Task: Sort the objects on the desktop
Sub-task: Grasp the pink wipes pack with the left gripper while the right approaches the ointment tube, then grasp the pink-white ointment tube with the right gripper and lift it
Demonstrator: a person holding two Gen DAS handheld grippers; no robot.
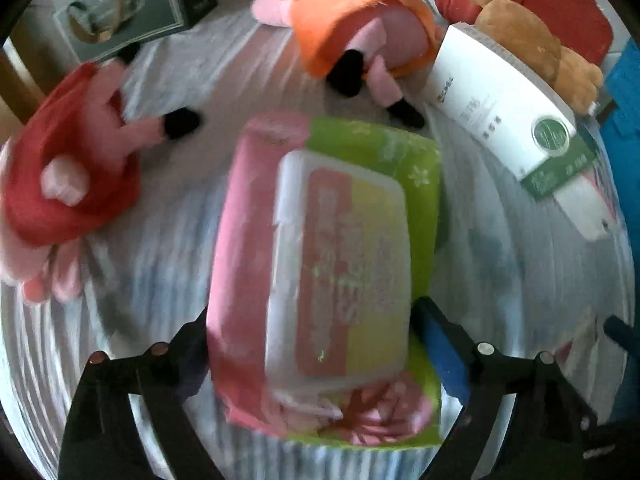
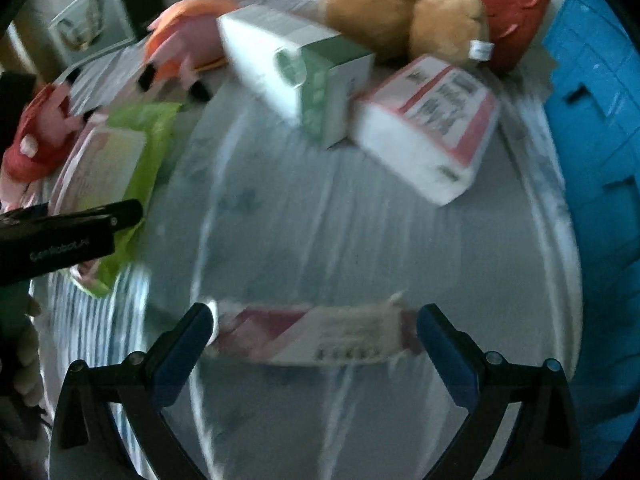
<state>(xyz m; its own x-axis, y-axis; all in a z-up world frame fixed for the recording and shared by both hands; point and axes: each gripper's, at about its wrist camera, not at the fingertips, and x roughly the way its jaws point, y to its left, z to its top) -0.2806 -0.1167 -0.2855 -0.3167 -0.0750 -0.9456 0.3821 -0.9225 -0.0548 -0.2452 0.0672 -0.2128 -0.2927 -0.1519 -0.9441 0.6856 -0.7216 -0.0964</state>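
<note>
soft, dim daylight, no hard shadows. both fisheye views bend straight lines at the edges and end in black corners. motion blur smears the pink-and-green plastic wipes pack (image 1: 320, 280) and the striped cloth table cover (image 1: 140, 272). the right wrist view is darker, bluish, with the flat red-and-white packet (image 2: 312, 338) streaked.

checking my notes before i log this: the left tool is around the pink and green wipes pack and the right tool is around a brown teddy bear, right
Not quite. The left tool does straddle the wipes pack, but the right tool has a small red and white packet between its fingers, as the right wrist view shows. The brown teddy bear lies at the far end of the table, apart from either tool.
</note>
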